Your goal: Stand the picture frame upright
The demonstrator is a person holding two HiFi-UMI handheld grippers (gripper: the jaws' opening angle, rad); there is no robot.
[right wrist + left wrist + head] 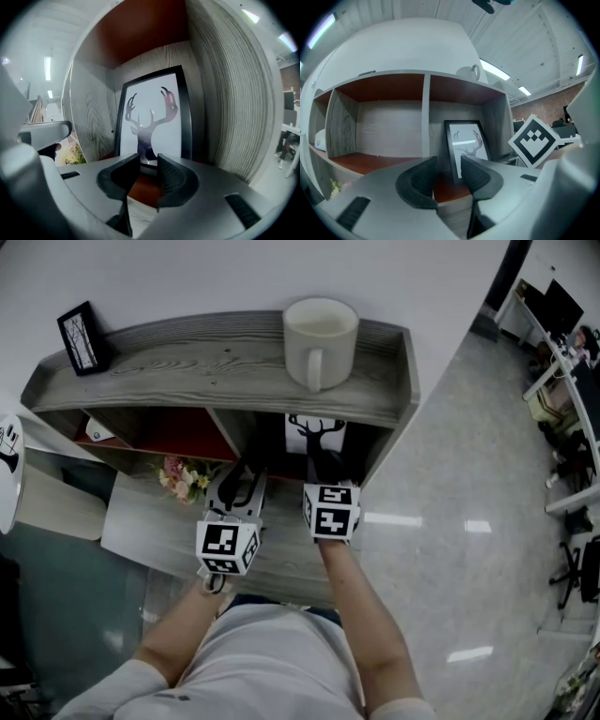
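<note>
Grey wood shelf with red-brown compartments holds the deer picture frame upright in its right compartment, close to the back wall. From the head view the top board hides the frame's upper part and the tools cover its lower edge. Two tools: the left tool is spread and empty, and the right tool is spread too, its tips just short of the frame. On top stand one mug and one small second frame.
</note>
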